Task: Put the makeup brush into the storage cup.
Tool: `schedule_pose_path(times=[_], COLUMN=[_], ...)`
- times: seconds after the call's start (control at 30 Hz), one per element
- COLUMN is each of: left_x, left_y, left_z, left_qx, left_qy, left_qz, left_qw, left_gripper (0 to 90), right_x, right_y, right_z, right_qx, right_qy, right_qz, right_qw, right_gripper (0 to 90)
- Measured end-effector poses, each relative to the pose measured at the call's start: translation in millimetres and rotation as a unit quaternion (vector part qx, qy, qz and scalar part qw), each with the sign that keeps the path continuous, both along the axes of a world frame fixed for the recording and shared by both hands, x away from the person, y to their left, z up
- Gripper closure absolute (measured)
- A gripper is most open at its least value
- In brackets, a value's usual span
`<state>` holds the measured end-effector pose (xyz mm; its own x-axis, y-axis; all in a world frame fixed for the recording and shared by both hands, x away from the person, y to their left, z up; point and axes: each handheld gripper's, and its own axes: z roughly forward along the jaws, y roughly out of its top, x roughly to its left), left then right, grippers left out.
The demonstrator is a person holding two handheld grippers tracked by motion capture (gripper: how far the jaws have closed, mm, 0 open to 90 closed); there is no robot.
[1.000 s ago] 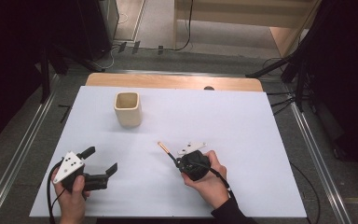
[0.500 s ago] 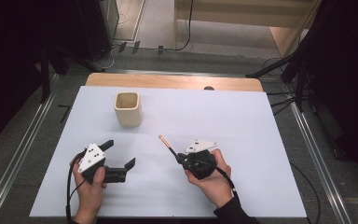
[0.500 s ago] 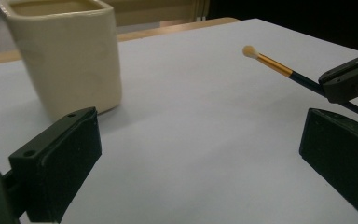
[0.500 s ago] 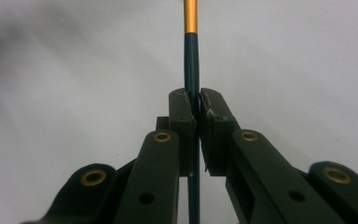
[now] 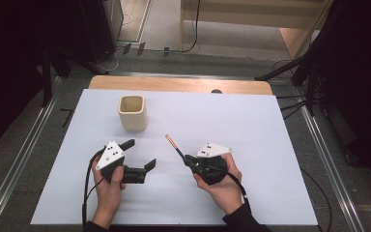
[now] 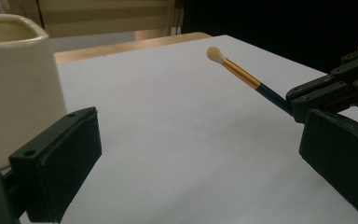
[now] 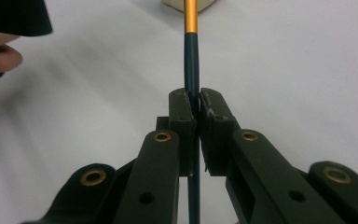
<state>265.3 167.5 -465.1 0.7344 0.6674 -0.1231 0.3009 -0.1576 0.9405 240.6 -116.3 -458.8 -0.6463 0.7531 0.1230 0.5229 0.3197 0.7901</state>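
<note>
From above, the right gripper [image 5: 187,158] clamped a thin brush [image 5: 175,146] over the white table [image 5: 270,145], near a squarish cream cup [image 5: 133,113]. The left gripper [image 5: 139,154] stood open. Its own view showed the brush's pale tip (gold ferrule, dark handle). The right gripper view showed jaws pinching the handle.

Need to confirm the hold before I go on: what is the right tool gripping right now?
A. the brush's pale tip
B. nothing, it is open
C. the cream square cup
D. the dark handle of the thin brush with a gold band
D: in the right gripper view the right tool is closed on the thin brush at its dark handle, below the gold band.
</note>
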Motion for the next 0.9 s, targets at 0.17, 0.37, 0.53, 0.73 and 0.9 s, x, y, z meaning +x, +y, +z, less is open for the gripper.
schedule_pose_path(times=[0.17,0.37,0.53,0.73,0.9], left_x=[3.3,1.5,-1.0,0.9,1.7], left_y=[-13.3,-15.3,-21.7,-24.3,-27.2], left_z=[1.8,3.6,2.9,-0.8,1.2], left_qx=[-0.014,-0.033,-0.032,-0.066,-0.098], left_qy=[0.003,0.014,0.021,0.054,0.082], left_qz=[-0.020,-0.045,-0.068,-0.088,-0.094], left_qw=[0.9997,0.9984,0.9970,0.9925,0.9874], left_gripper=[0.0,0.0,0.0,0.0,15.7], right_x=[-2.6,-5.7,-10.1,-15.4,-17.7], right_y=[-1.8,-3.9,-0.3,6.2,8.7], right_z=[2.2,5.3,6.5,5.6,3.9], right_qx=[0.009,0.025,0.039,0.041,0.044], right_qy=[-0.012,-0.033,-0.045,-0.062,-0.069], right_qz=[-0.003,-0.003,0.000,0.010,0.012], right_qw=[0.9999,0.9992,0.9982,0.9972,0.9966], right_gripper=[85.9,85.9,85.9,85.9,85.8])
